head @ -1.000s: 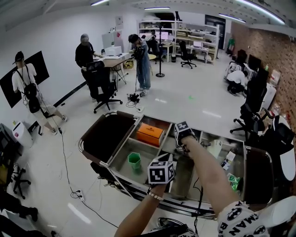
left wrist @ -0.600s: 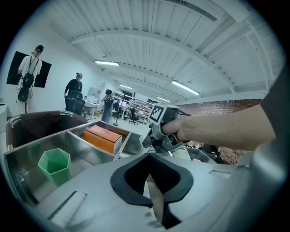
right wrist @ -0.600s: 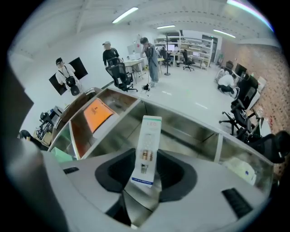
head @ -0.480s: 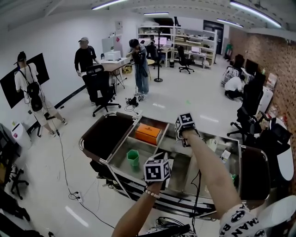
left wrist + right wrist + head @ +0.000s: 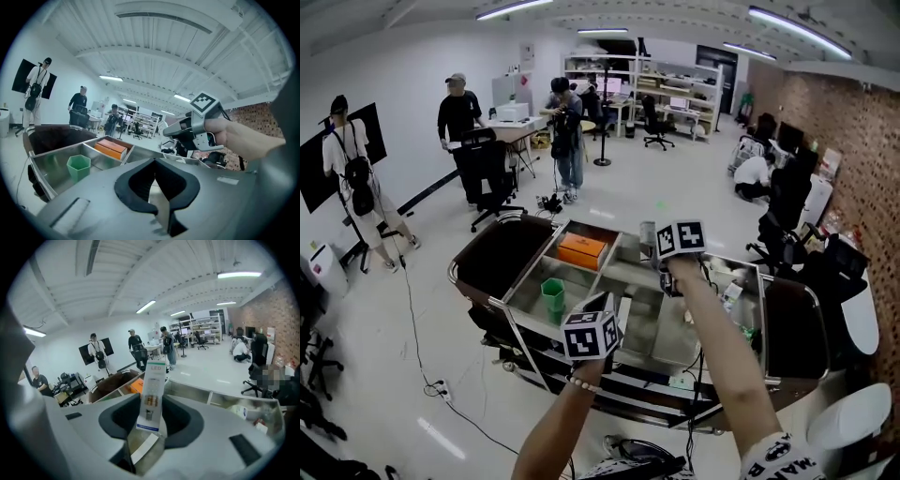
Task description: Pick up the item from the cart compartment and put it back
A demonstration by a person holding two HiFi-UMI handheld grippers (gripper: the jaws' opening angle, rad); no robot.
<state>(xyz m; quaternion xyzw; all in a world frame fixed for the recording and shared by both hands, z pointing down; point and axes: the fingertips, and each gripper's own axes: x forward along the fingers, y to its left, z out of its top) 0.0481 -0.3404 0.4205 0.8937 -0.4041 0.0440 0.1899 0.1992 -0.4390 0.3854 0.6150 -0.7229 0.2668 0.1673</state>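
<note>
1. The room is an open workshop with a pale floor (image 5: 675, 197). Several people (image 5: 455, 117) stand between nine and twelve o'clock, shelving (image 5: 670, 89) is at twelve, and a brick wall (image 5: 853, 122) is at two.
2. The steel cart (image 5: 453, 274) sits just ahead of the wearer, its open compartments running from ten to two o'clock.
3. The right gripper (image 5: 656, 261) was dipped into the centre compartment a second ago. It is now raised above the cart at twelve o'clock, with its jaws clamped on the LED bulb box (image 5: 152, 394).
4. The left gripper (image 5: 154, 185) hovers at seven o'clock from the right one, its jaws pressed together with nothing between them.
5. An orange box (image 5: 581, 250) and a green cup (image 5: 553, 292) lie in the ten o'clock compartments, where they were before.
6. The LED bulb box stands upright between the pads, lifted clear of the cart. The pick-up looks done, which leaves lowering the box back into its compartment.
</note>
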